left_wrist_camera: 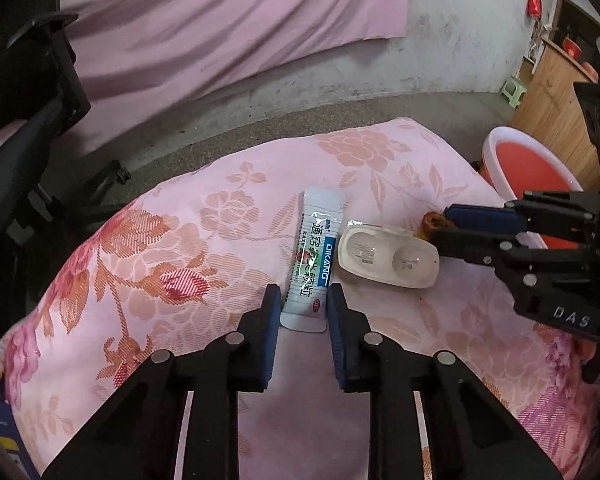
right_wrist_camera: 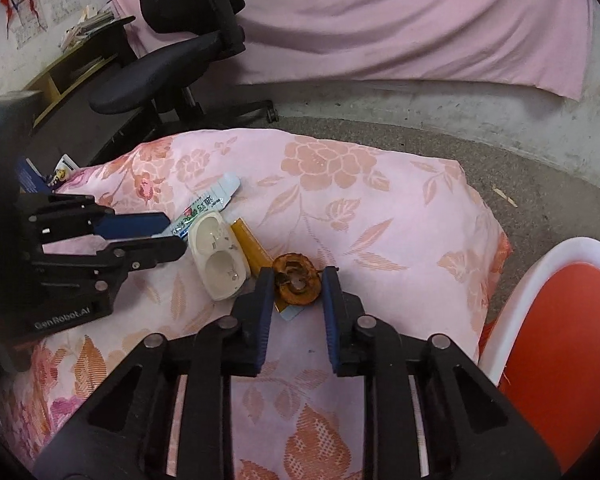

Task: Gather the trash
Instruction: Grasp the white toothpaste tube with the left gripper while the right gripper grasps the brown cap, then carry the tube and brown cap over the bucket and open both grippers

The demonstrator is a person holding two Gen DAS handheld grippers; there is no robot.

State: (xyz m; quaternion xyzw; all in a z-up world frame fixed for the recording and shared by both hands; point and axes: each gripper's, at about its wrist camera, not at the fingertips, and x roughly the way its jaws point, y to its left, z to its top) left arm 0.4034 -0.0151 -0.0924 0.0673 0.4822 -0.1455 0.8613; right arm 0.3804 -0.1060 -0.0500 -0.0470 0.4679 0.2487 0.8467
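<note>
Glossy plastic sachet [left_wrist_camera: 314, 264], smooth white plastic blister tray [left_wrist_camera: 388, 258], woven floral cloth [left_wrist_camera: 180, 240], rough concrete floor [right_wrist_camera: 540, 184]

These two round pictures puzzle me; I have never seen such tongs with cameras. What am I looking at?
A person holds a two-fingered grabbing tool in each hand, and each tool carries a wide-angle camera looking along its fingers. The left one's picture shows the left gripper around the near end of a white sachet; whether it grips yet is unclear. The right one's shows the right gripper closed round a brown ring-shaped scrap. Also on the flowered pink cloth lie a white two-cup plastic tray and an orange packet. A red-and-white tub stands beside it.
</note>
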